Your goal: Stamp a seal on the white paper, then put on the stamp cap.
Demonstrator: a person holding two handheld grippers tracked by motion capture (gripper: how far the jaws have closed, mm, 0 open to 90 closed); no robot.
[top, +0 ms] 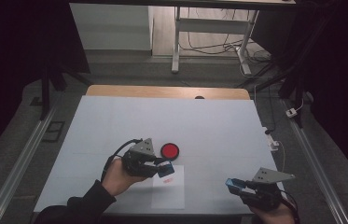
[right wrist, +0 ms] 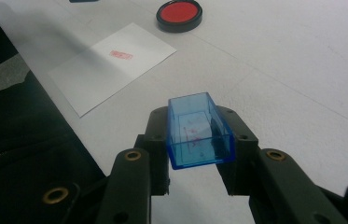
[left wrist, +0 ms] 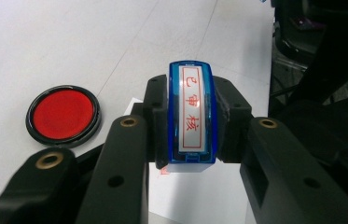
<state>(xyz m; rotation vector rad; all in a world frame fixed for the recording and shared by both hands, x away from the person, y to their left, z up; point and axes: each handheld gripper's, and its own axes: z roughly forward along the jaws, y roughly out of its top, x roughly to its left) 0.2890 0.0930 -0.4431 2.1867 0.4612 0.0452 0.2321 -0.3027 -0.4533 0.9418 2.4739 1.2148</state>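
The high view looks forward and down from afar; each gripper view looks closely along its own jaws, sharing the ink pad and paper ahead.

I see a blue stamp with a white label and red signs on it in my left tongs, which are black. My right tongs are black too, with a see-through blue cap. The ink pad is red with a black ring. The paper is white with a small red mark. The surface is pale grey-white.
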